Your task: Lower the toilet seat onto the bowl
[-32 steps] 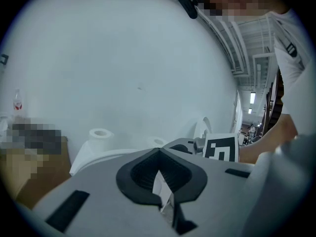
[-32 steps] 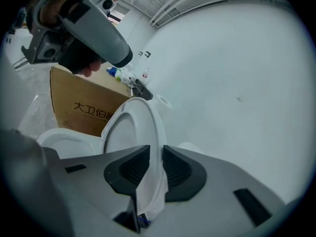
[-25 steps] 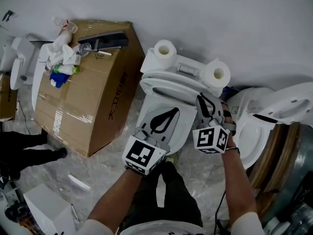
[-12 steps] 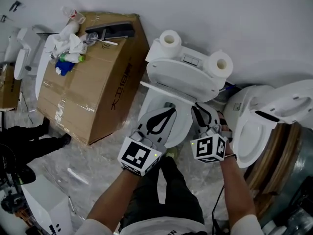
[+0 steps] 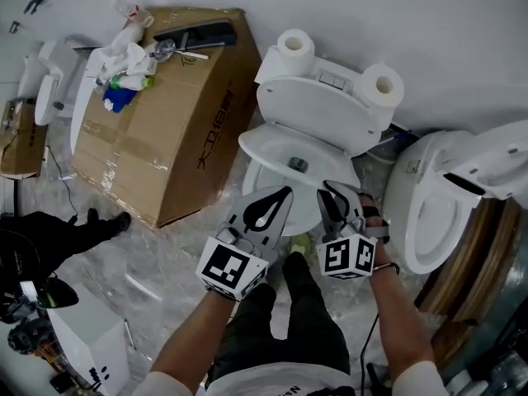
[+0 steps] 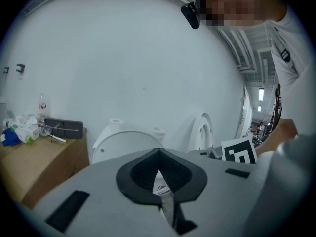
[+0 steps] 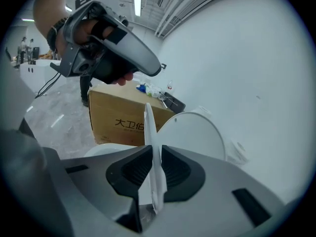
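Observation:
A white toilet stands against the wall, its lid (image 5: 323,110) upright against the tank. The seat (image 5: 272,143) hangs part-way down over the bowl (image 5: 302,218), tilted. My right gripper (image 5: 332,191) is shut on the seat's front edge. In the right gripper view the seat (image 7: 149,127) is a thin white plate on edge between the pads of that gripper (image 7: 153,168), with the lid (image 7: 193,137) behind. My left gripper (image 5: 277,198) hovers over the bowl's front, shut and holding nothing. In its own view the left gripper (image 6: 158,176) points at the lid (image 6: 123,142).
Two paper rolls (image 5: 295,43) (image 5: 382,85) sit on the tank. A large cardboard box (image 5: 165,114) with bottles and tools on top stands close on the left. Another toilet (image 5: 429,205) with raised lid is close on the right. The person's legs are below the bowl.
The seat has swung down from near the lid toward the bowl, with the right gripper on its edge. Both grippers have drawn back toward the person.

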### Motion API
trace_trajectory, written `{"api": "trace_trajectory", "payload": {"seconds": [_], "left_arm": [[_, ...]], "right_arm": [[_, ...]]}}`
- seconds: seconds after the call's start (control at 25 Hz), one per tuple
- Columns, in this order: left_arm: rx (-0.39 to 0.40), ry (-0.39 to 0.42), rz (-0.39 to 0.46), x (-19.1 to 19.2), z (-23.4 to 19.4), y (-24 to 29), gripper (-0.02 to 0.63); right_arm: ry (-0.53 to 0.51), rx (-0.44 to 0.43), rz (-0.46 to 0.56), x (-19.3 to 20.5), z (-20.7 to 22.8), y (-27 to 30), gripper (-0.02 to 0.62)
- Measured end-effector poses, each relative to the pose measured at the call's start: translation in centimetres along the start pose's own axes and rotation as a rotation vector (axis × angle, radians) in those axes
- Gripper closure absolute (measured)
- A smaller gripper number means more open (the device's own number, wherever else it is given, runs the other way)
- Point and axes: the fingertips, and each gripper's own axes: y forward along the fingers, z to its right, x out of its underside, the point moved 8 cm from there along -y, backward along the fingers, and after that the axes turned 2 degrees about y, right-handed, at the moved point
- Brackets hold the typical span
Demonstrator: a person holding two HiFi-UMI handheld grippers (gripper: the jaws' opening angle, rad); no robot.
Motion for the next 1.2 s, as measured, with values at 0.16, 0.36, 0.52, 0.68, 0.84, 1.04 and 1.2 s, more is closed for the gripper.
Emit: {"api": "trace_trajectory", "payload": {"seconds": [0.16, 0.36, 0.52, 0.68, 0.84, 1.04, 1.2], "left_arm": [[0.016, -0.004, -0.004, 1.2, 0.3, -1.4, 0.598], [0.040, 0.000, 0.002, 3.2, 0.0, -4.0, 0.598], [0.036, -0.013, -0.011, 5.5, -0.7, -6.4, 0.598], [0.038, -0.018, -0.018, 7.4, -1.3, -8.5, 0.598], [0.048, -0.012, -0.025, 9.5, -1.2, -9.8, 0.598], [0.071, -0.008, -0.025, 12.5, -1.1, -10.8, 0.598], [0.074, -0.012, -0.034, 15.2, -1.0, -11.4, 0.598]], "right_arm": [[-0.026, 0.002, -0.023, 0.4, -2.3, -0.3, 0.545], [-0.038, 0.010, -0.044, 0.9, -6.1, -0.8, 0.545], [-0.031, 0.024, -0.061, 1.9, -9.7, -0.9, 0.545], [-0.020, 0.046, -0.076, 2.9, -13.1, -0.8, 0.540], [-0.033, 0.047, -0.085, 4.4, -16.5, -0.5, 0.534], [-0.046, 0.064, -0.078, 6.0, -19.9, 0.1, 0.529], [-0.064, 0.075, -0.071, 7.1, -22.1, 0.6, 0.525]]}}
